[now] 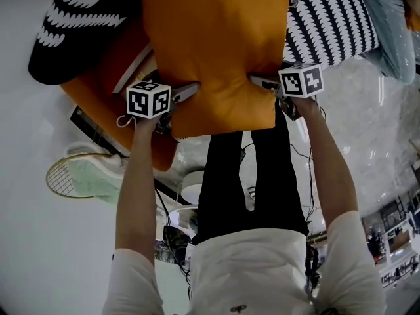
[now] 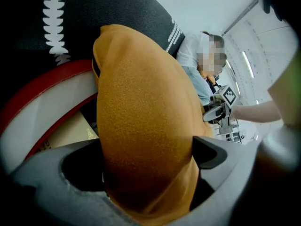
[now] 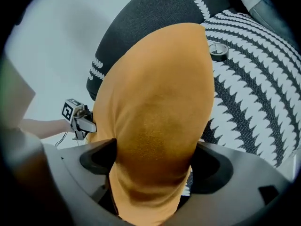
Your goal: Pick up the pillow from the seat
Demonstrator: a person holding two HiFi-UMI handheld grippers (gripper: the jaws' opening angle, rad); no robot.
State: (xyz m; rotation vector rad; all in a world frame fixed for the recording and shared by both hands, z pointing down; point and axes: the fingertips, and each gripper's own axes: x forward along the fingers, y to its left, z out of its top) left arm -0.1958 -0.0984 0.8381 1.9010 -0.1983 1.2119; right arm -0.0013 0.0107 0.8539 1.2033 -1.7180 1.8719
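I have the orange pillow (image 1: 216, 38) in the upper middle of the head view, held by its near edge between both grippers. It looks lifted off the orange seat (image 1: 98, 90) at the upper left, though I cannot tell whether its far edge touches the cushions behind it.

The left gripper (image 2: 146, 173) has its fingers partly closed, with a thick fold of the pillow bulging between them. The right gripper (image 3: 155, 164) is set the same way, squeezing the fabric into a waist at the bottom of its view.

My main worry is the grip. Both pairs of fingers bite into soft stuffing near one edge, so the bulk of the pillow hangs beyond them. If I tilt or jerk, I expect the filling to shift and the cover to slide out of one side. The pillow would then swing from the other gripper or drop back onto the seat.

Pulling the grippers apart could also stretch the cover and drag it loose.

A smaller risk sits at the upper right, where a roll of tape (image 3: 217, 50) lies on the striped cushion (image 3: 254, 88) just beside the pillow. A sideways sweep could knock it off.
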